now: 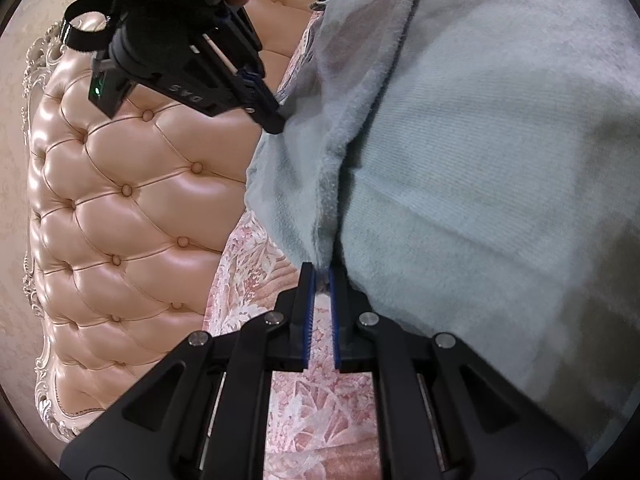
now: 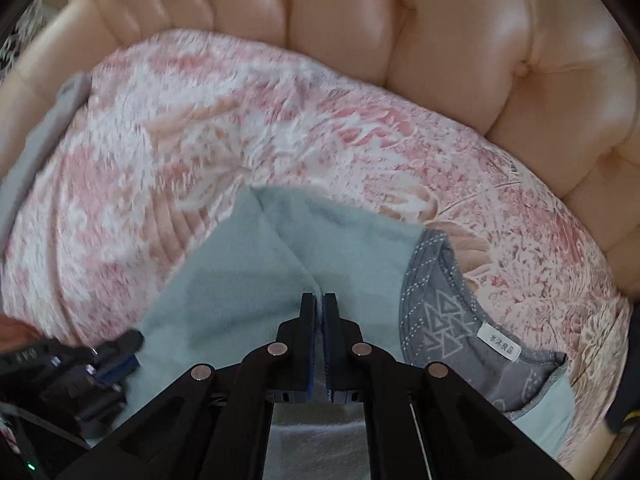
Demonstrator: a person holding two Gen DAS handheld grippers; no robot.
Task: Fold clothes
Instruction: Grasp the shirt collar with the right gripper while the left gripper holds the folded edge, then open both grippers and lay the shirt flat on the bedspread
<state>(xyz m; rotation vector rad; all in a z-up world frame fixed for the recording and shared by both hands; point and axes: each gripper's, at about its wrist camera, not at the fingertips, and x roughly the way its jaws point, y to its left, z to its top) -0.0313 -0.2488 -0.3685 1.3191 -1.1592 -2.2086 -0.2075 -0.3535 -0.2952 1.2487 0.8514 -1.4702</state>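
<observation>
On one pink bedspread (image 2: 200,128), one mint garment (image 1: 480,160), two grippers, left gripper (image 1: 321,276), right gripper (image 2: 319,300), each pinching it.

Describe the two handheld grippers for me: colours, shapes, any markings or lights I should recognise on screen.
Both are matte black plastic linkage frames with silver pivot pins and slots cut in the arms. The left gripper has narrow fingers lined with ribbed blue pads. The right gripper looks the same; from the left wrist view its body shows raised lettering, a small green light, and a black strap loop.
</observation>
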